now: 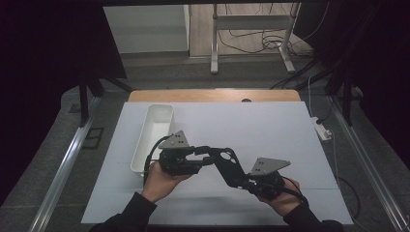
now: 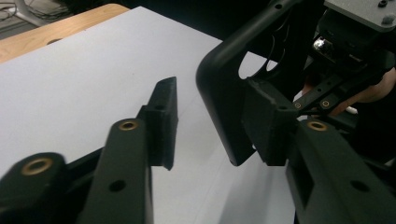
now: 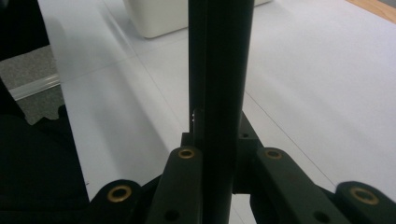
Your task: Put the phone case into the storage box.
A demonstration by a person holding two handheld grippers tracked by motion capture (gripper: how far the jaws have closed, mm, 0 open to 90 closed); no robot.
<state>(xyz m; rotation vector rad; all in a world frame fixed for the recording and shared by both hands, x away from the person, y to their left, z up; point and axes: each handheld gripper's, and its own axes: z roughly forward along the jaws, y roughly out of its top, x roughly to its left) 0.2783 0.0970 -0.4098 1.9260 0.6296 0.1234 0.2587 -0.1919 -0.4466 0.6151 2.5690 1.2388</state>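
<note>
A wooden bench [image 1: 212, 95] under a white sheet [image 1: 251, 130] stands on grey floor [image 1: 159, 72]; beyond the bench, a metal stand [image 1: 251, 29], loose cables [image 1: 251, 41] and dark curtains [image 1: 48, 48].

white bin [image 1: 153, 136]: upright, table's left part | table [image 1: 270, 121]: white-covered | power strip [image 1: 322, 128]: floor, right of table

The bracket [image 1: 228, 164] held between the two tools is matt black all over, plain and unpatterned. Both the left tool [image 1: 209, 155] and the right tool [image 1: 240, 181] are black too, with small brass-coloured rivets and grey top plates. The tray [image 1: 153, 137] is plain white. A pale white sheet covers the counter [image 1: 212, 95], whose bare far edge is light brown wood
</note>
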